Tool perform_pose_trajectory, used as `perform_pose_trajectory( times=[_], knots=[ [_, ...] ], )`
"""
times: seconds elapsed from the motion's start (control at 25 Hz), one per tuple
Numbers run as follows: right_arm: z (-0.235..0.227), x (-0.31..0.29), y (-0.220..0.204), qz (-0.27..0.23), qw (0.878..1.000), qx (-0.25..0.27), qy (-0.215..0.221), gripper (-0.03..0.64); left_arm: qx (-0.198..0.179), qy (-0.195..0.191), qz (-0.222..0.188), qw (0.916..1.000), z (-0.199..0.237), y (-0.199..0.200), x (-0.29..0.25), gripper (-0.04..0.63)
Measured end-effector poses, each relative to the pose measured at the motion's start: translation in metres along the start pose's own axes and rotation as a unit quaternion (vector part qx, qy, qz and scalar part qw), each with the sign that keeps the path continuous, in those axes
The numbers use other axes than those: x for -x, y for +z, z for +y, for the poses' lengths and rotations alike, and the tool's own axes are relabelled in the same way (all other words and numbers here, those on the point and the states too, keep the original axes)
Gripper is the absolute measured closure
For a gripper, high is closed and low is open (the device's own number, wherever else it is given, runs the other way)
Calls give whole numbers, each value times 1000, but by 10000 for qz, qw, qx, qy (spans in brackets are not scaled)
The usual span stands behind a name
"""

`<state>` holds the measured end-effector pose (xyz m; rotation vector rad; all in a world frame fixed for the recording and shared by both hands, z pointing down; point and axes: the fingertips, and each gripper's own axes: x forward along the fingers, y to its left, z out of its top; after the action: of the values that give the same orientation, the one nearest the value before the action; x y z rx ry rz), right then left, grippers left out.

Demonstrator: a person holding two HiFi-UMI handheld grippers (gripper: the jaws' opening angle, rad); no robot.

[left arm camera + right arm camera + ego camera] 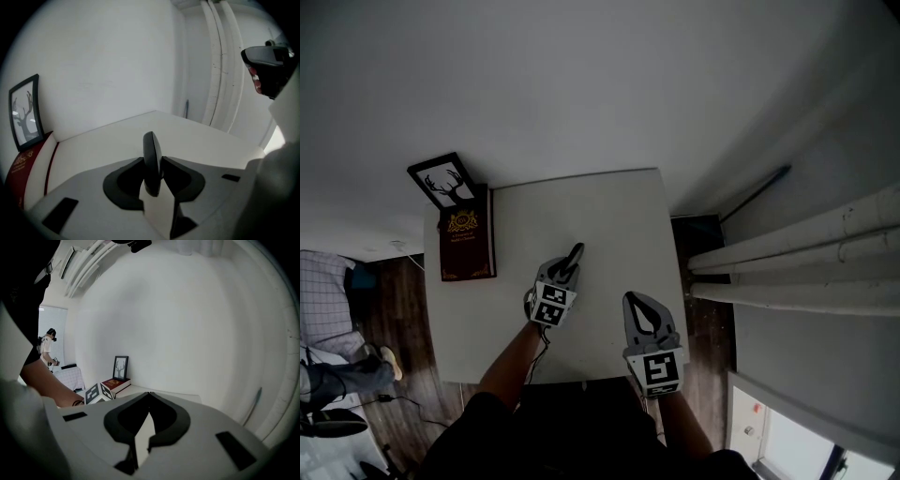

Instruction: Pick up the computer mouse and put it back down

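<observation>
Right gripper (634,302): nearest the person, over the table's near right part. Jaws fully together, nothing between them.

Left gripper (565,274): just left of it and a bit further in, over mid-table, angled down. Jaws clamped on the black computer mouse (152,154). The mouse is turned on edge, with 1 pad on each flat side and its rounded end sticking out past the tips. In the left gripper view, bare table top shows below and beyond the mouse, so it looks clear of the surface. Can't confirm the gap from the head view.

The 2 grippers are near each other, not touching. The left one's marker cube (98,392) shows at the left of the right gripper view, with a bare forearm (49,387) behind it.

White table (609,202): square top, nothing else on the middle or right.

Far left corner: dark red book (467,246) with a gold crest, lying flat along the left edge. A black-framed deer-antler picture (445,180) stands upright at the book's far end, against the white wall (581,84).

Right of the table: wood floor, then a run of white pipes (797,246) along the side wall.

Far left of the right gripper view: a second person (47,347) standing by a window with blinds, well away from the table.
</observation>
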<state>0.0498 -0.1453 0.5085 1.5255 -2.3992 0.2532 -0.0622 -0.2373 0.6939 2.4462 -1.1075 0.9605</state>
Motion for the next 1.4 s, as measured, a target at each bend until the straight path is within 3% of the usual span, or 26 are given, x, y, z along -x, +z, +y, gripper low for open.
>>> perform_pose_trajectory(
  times=[0.56, 1.4],
  knots=[
    [-2, 3, 2, 49, 9999, -107, -102, 597, 208, 20, -18, 9998, -1, -6, -4, 477],
    [7, 3, 3, 62, 10000, -50, -22, 597, 203, 307, -44, 9993, 6, -7, 2, 471]
  ],
)
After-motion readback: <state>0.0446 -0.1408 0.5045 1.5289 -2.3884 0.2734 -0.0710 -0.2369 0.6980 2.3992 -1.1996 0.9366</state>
